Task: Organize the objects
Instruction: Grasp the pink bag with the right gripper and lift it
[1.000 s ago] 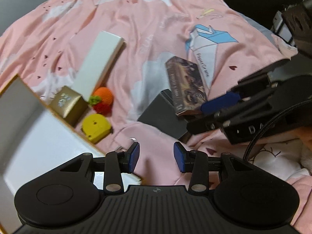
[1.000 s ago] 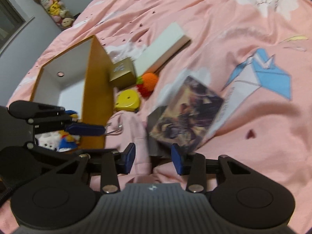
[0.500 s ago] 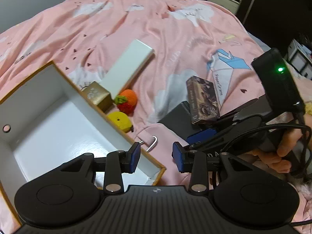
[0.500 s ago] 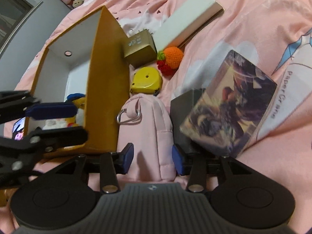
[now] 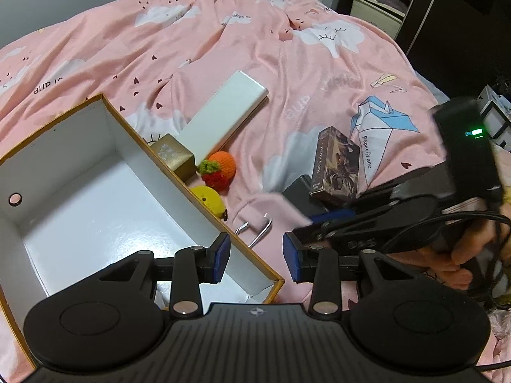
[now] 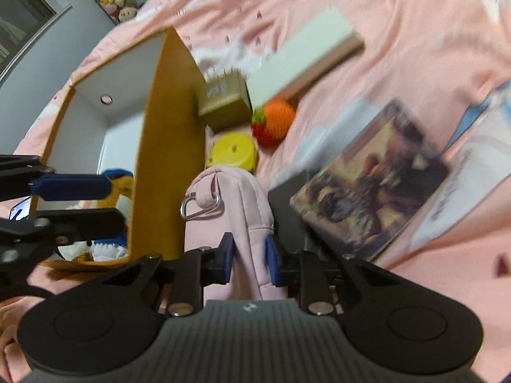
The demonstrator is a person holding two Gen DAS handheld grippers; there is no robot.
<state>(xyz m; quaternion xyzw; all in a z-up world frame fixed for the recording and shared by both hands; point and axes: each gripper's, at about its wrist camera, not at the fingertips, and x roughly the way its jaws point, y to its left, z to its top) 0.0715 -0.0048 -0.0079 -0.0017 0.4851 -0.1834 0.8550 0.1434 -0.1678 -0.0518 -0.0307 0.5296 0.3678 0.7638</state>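
A pink pouch [image 6: 230,198] with a metal ring [image 6: 199,207] lies on the bedspread beside the orange-rimmed white box [image 5: 105,172]. My right gripper [image 6: 249,253] is closing on the pouch's near end, and the fabric is pinched between its blue pads. In the left wrist view the right gripper [image 5: 316,223] reaches in from the right, low over the pouch [image 5: 255,204]. My left gripper [image 5: 255,258] hovers open above the box's near corner with nothing between its fingers. A plush toy [image 6: 108,245] lies inside the box.
Beside the box lie a gold box [image 5: 174,156], a long white box [image 5: 223,121], a crochet fruit [image 5: 220,169] and a yellow tape measure [image 5: 210,199]. A picture-covered card box [image 5: 335,169] leans on a black box [image 5: 298,191]. Dark furniture stands at the back right.
The right gripper came down over the pink pouch and its fingers closed in on it. The left gripper rose and rolled, bringing the white box's inside into view.
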